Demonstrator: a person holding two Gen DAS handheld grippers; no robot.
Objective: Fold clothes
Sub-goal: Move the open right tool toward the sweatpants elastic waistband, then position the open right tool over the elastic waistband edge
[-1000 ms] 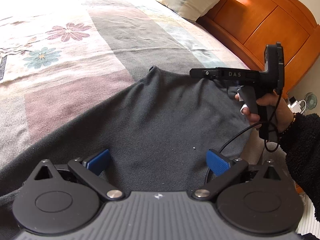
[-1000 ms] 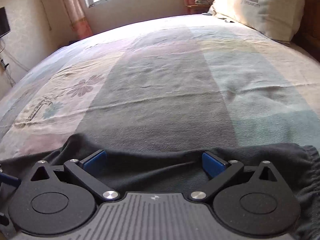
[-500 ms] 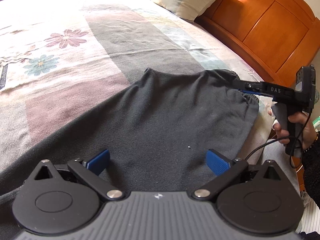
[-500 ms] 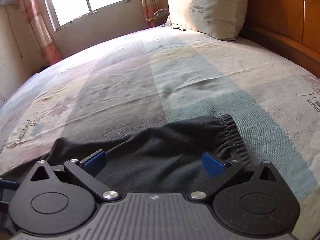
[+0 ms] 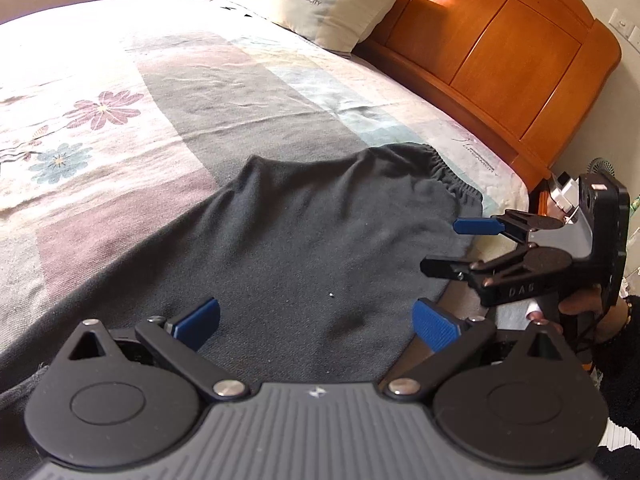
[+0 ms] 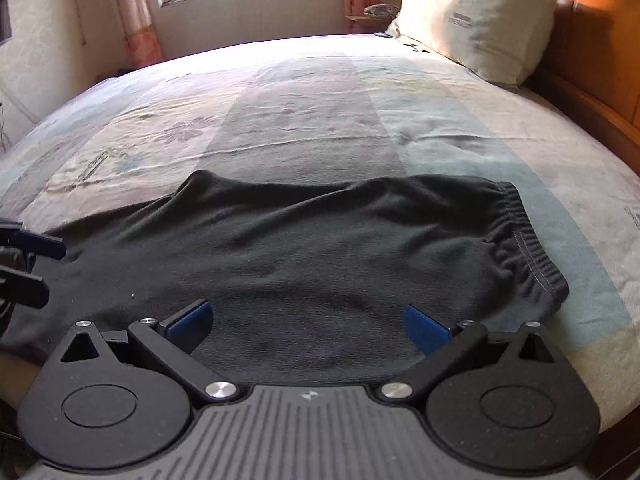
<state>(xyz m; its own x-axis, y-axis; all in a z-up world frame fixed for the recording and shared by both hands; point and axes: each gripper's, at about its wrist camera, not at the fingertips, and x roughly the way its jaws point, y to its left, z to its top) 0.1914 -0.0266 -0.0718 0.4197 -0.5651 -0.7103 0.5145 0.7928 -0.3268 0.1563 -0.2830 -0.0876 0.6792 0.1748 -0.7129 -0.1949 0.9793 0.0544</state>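
Both our tongs are spread, empty. The dark trousers (image 6: 320, 248) stretch leftward from their waistband (image 6: 524, 248), which lies ahead-right of the right tongs (image 6: 306, 328), nearer than the left tongs (image 5: 316, 324).

bed (image 6: 440, 92): patchwork floral sheet | dark garment (image 6: 320, 248) flat, near edge | pillow (image 6: 480, 20) possibly leaning on headboard
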